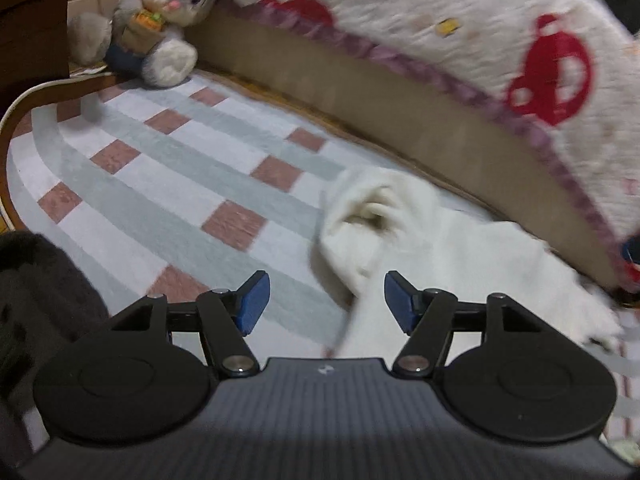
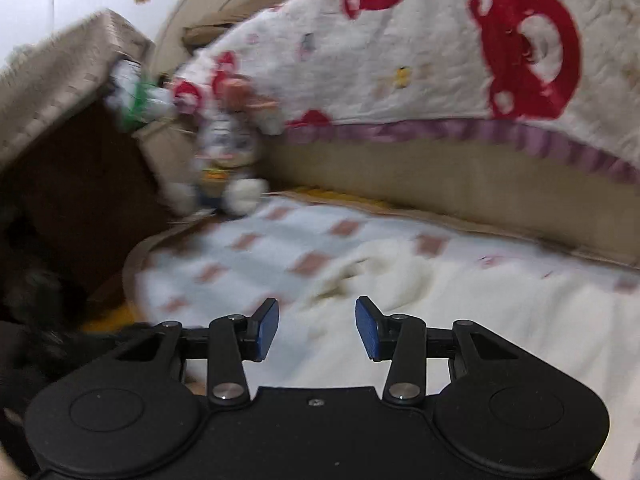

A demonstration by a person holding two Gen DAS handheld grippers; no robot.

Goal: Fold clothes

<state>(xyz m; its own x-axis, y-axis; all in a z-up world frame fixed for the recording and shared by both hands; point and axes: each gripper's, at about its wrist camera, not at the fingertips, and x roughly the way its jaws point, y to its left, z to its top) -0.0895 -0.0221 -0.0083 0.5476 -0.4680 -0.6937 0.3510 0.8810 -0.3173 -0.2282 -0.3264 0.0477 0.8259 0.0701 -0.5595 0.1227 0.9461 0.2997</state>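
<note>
A white fluffy garment (image 1: 440, 248) lies on the checked bedsheet (image 1: 160, 184), its rumpled end pointing left. My left gripper (image 1: 327, 300) is open, just above the garment's near left edge, holding nothing. In the right wrist view the same white garment (image 2: 460, 304) spreads across the right half of the sheet (image 2: 248, 256). My right gripper (image 2: 317, 327) is open and empty, hovering over the garment's left part. Both views are blurred by motion.
A white blanket with red bear prints (image 1: 460, 32) (image 2: 420, 60) hangs over a tan bed edge behind. A grey plush rabbit (image 1: 160, 24) (image 2: 228, 160) sits at the far corner. A dark fuzzy cloth (image 1: 36, 280) (image 2: 32, 312) lies at the left. A brown cabinet (image 2: 80, 184) stands left.
</note>
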